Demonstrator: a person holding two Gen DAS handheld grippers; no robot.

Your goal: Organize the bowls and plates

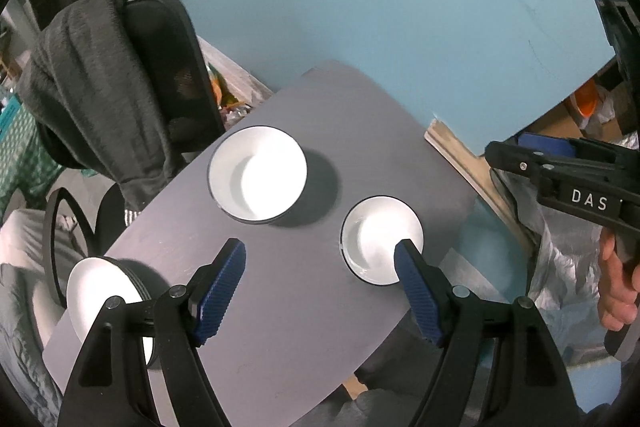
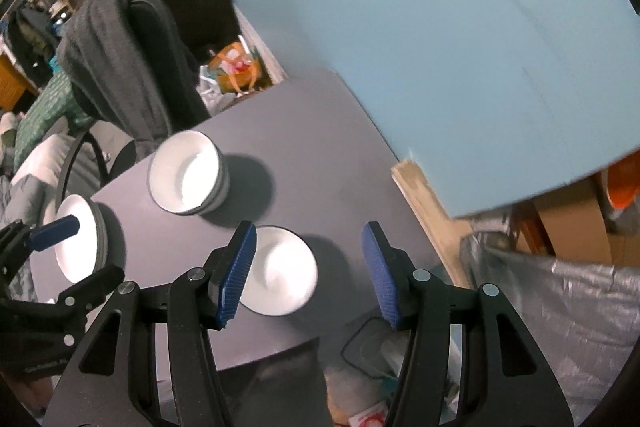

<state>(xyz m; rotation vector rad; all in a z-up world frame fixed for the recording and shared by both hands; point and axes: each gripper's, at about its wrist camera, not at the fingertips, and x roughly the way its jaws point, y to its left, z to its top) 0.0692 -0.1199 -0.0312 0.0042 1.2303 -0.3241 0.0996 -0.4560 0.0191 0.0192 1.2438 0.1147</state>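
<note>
Both tongs released w/ nothing between, left tongs (image 1: 320, 255), right tongs (image 2: 308, 241), bowl stack (image 1: 258, 173), chair w/ grey hoodie (image 1: 96, 87) beside table (image 1: 280, 327).

Both hand-held grippers (image 1: 320, 259) (image 2: 310, 243) agape, empty

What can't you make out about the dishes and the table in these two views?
- Plate stack: left wrist view, left gripper frame covers its near part; count unclear.
- Small bowl: right wrist view, a finger covers its left edge.
- Table: near edge hidden by both gripper frames.
</note>
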